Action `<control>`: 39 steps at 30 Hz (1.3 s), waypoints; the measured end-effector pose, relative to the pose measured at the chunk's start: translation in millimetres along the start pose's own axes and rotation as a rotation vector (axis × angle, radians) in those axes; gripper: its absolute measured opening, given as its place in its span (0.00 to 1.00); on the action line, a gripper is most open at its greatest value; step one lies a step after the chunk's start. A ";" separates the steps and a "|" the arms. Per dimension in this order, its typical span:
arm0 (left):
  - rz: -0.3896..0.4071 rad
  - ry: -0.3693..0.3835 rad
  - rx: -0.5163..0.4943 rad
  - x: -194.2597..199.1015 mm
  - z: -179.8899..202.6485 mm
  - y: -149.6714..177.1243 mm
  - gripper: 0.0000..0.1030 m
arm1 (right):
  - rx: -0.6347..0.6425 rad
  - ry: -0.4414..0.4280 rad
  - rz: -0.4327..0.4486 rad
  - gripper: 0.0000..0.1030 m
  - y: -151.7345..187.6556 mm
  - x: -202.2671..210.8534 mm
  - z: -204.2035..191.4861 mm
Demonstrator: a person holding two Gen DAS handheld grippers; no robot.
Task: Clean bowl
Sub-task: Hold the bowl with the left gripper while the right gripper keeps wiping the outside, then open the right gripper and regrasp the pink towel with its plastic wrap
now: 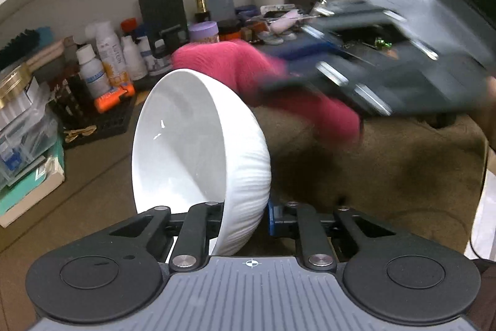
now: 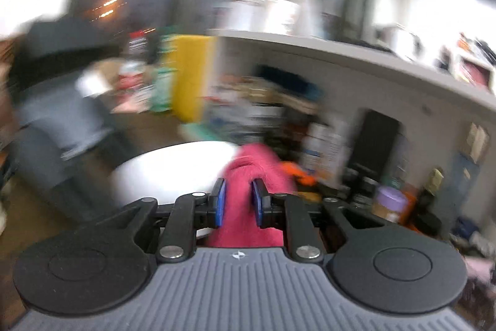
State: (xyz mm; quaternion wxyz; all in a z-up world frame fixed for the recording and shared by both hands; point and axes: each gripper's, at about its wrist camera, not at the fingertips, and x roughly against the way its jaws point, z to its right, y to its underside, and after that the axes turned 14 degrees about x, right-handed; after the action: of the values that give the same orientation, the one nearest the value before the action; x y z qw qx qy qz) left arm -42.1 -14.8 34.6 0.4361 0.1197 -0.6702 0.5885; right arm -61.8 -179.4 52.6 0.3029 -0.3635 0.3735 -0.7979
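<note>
White ribbed ceramic bowl [image 1: 198,151] pinched by its rim in my left tongs [image 1: 245,222], tipped on edge, mouth leftward. Right tongs [image 2: 238,200], clamped on fluffy pink cloth [image 2: 248,176], sit just behind bowl's back.

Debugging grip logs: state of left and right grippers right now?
Left gripper: shut on the white bowl, pinching its wall.
Right gripper: shut on the pink cloth.

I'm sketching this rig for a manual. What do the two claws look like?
Both look alike. The left claw and right claw each have a grey ribbed body with a small white crosshair mark, two round black discs, black linkage arms with silver pivot pins, and blue finger pads.
</note>
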 end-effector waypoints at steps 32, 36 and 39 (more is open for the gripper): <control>-0.030 0.037 0.089 -2.6 -9.7 0.5 0.35 | -0.412 -0.070 -0.437 0.89 38.6 -87.8 56.6; -0.025 0.016 0.095 -2.2 -15.0 0.1 0.38 | -0.364 -0.061 -0.396 0.90 38.8 -95.4 49.1; -0.030 0.034 0.135 -2.8 -23.9 -1.0 0.39 | -0.389 -0.072 -0.342 0.33 41.9 -83.4 58.4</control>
State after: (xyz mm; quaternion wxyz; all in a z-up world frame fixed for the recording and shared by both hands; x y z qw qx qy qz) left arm -29.1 5.3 31.4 0.4472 0.1486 -0.6196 0.6277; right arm 40.2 -161.0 15.6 0.1010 -0.5011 0.4420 -0.7371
